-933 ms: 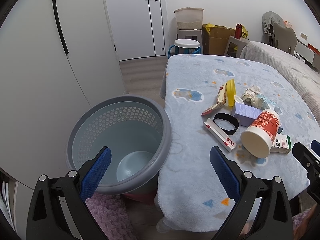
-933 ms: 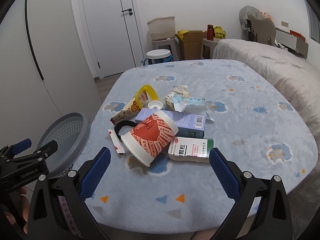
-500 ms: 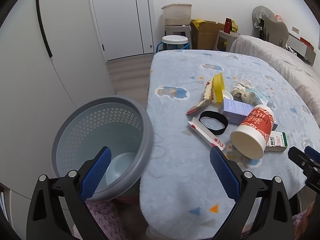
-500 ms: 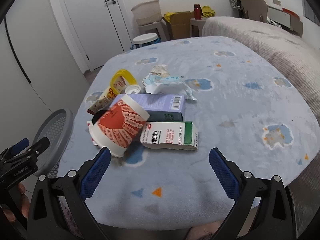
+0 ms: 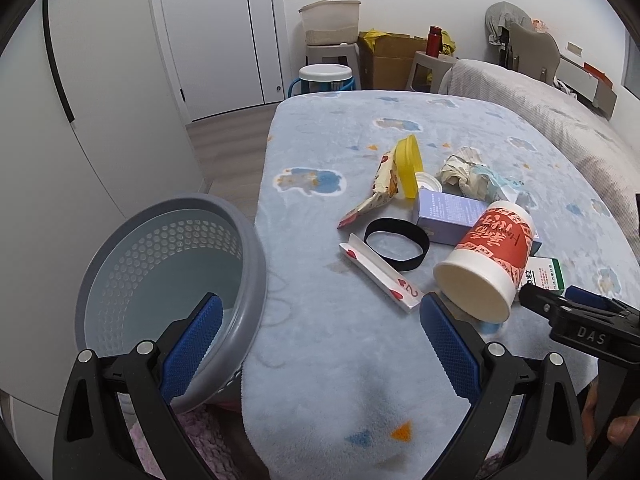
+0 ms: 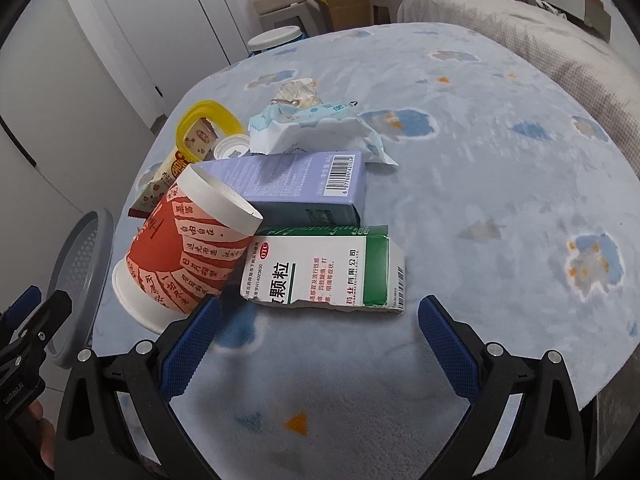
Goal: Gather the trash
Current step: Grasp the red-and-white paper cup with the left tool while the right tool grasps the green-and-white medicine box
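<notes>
My right hand-held gripper point(image 6: 318, 326) is spread wide and holds nothing, hovering low over the counter point(image 6: 500, 208) with the green-and-white medicine box point(image 6: 328, 270) just ahead between its fingers. A red paper cup point(image 6: 188, 248) lies on its side against that box and leans on a purple box point(image 6: 304, 188) behind it. Farther back sit a crumpled wipes packet point(image 6: 316, 132), a yellow lid point(image 6: 208, 128) and a snack wrapper point(image 6: 160, 188). My left hand-held gripper point(image 5: 318, 330) is also fully open and empty, straddling the counter's edge beside the grey perforated bin point(image 5: 168, 280). A black band point(image 5: 396, 244) and a folded playing card point(image 5: 380, 276) lie near the cup's open mouth.
</notes>
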`<control>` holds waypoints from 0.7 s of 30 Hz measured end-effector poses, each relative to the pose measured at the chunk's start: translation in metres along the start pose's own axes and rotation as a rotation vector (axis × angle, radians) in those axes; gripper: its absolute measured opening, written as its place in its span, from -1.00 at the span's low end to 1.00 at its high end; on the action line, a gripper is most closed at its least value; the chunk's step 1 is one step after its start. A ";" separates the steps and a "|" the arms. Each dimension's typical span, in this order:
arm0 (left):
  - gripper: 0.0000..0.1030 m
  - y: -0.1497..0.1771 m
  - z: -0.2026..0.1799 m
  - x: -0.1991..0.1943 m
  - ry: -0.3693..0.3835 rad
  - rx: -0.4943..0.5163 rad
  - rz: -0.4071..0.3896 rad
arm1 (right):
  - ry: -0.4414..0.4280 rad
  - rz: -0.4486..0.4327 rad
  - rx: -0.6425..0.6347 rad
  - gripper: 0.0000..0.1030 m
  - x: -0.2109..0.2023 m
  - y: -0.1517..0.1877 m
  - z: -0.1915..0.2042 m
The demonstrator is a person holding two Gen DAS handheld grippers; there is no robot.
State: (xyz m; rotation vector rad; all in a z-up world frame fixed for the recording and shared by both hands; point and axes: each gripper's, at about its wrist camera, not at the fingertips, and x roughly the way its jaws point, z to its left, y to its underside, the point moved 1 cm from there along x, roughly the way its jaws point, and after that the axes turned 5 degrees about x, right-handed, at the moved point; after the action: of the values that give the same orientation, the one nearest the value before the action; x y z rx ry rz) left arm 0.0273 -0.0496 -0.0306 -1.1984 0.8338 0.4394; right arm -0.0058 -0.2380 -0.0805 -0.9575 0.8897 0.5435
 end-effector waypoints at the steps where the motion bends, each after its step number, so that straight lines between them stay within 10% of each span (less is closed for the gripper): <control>1: 0.83 0.000 -0.001 0.000 0.002 0.001 0.001 | 0.006 0.001 -0.002 0.88 0.001 0.000 0.001; 21: 0.83 0.000 -0.023 -0.006 0.060 0.056 0.009 | 0.011 -0.042 0.014 0.57 -0.003 -0.001 -0.007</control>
State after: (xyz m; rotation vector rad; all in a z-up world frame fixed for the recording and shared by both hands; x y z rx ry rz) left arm 0.0158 -0.0699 -0.0292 -1.1617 0.8980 0.3864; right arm -0.0091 -0.2447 -0.0793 -0.9654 0.8804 0.4967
